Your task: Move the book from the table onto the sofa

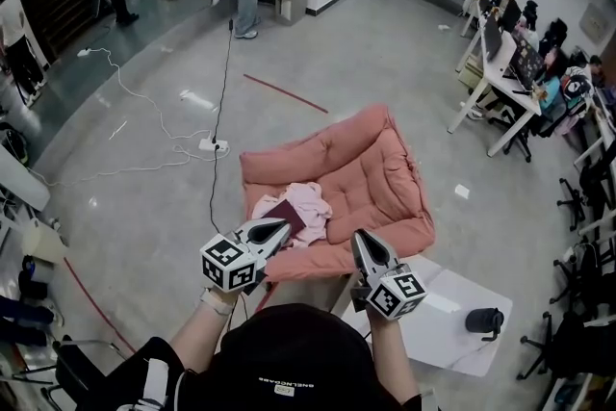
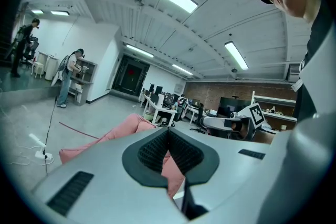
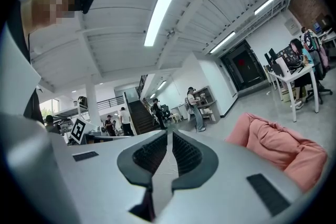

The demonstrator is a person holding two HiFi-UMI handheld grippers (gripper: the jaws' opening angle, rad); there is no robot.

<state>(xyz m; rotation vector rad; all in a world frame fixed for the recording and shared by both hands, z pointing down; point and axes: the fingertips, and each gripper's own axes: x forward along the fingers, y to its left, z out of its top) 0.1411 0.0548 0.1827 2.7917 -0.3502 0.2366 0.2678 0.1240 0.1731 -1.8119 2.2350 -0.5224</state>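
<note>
Left gripper (image 1: 282, 228): jaws pressed together with nothing between the ribbed black pads, as the left gripper view (image 2: 168, 134) shows. It is held a little nose-down and aims over the sofa.
Right gripper (image 1: 365, 238): also closed and empty in the right gripper view (image 3: 170, 136), where the pads meet with only a thin seam. It is held about level, just beside the left one.
Book: a flat, dark maroon rectangular book (image 1: 288, 210) lies on the sofa seat, not on the table. In the head view the left gripper's tip overlaps its near edge, and whether they touch cannot be told.
Cloth: a crumpled pale pink fabric (image 1: 306, 198) lies under and beside the book.
Sofa: a low, salmon-pink padded cushion sofa (image 1: 371, 173) on the grey floor directly ahead of both grippers. Its edge also shows in each gripper view (image 2: 123, 128) (image 3: 286, 147).
Table: a white rectangular tabletop (image 1: 433, 327) to the person's lower right, with only a dark cylindrical cup (image 1: 484, 320) standing on it and no book visible.
Step in hand: judging by where the book lies and both grippers being empty, the placing looks done and this is the let-go or pull-away stage.
Next move: probably nothing more than drawing both grippers clear of the sofa without snagging the cloth or nudging the book off the seat.
</note>
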